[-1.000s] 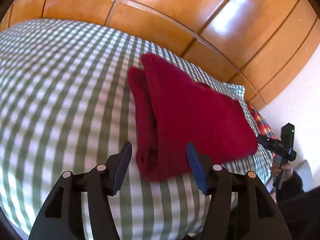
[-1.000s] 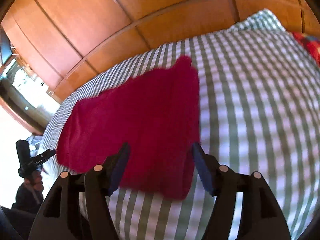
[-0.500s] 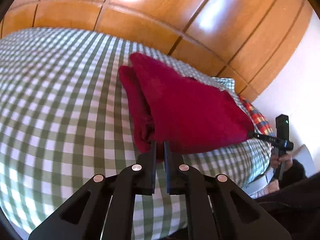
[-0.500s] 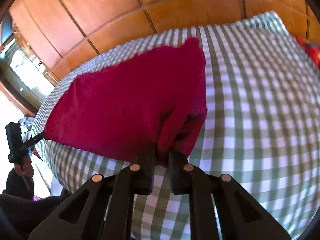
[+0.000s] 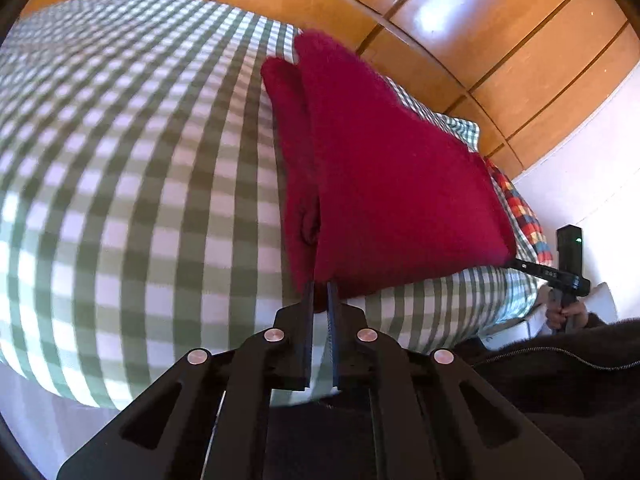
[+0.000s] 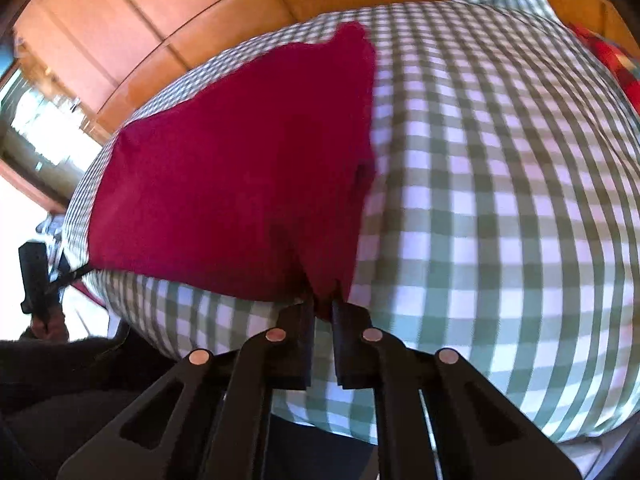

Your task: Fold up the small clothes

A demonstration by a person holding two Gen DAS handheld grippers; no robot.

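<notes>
A dark red cloth (image 5: 392, 184) lies folded on the green-and-white checked bedspread (image 5: 132, 168). My left gripper (image 5: 319, 286) is shut on its near left corner, and the fabric bunches where the fingers pinch it. In the right wrist view the same red cloth (image 6: 240, 168) stretches away to the left, and my right gripper (image 6: 322, 304) is shut on its near right corner. Both near corners are lifted off the bed, while the far edge rests on it. Each view shows the other gripper small at the cloth's far near corner, held by a hand.
A wooden panelled wall (image 5: 500, 40) runs behind the bed. A multicoloured checked fabric (image 5: 520, 212) lies at the bed's far end. The person's dark sleeve (image 5: 560, 372) fills the lower right of the left wrist view. A bright window (image 6: 44, 124) sits at the left of the right wrist view.
Both grippers went from wide open over the cloth's near edge to shut on its two near corners. They then pulled the corners toward the bed's near edge, stretching the cloth between them.
</notes>
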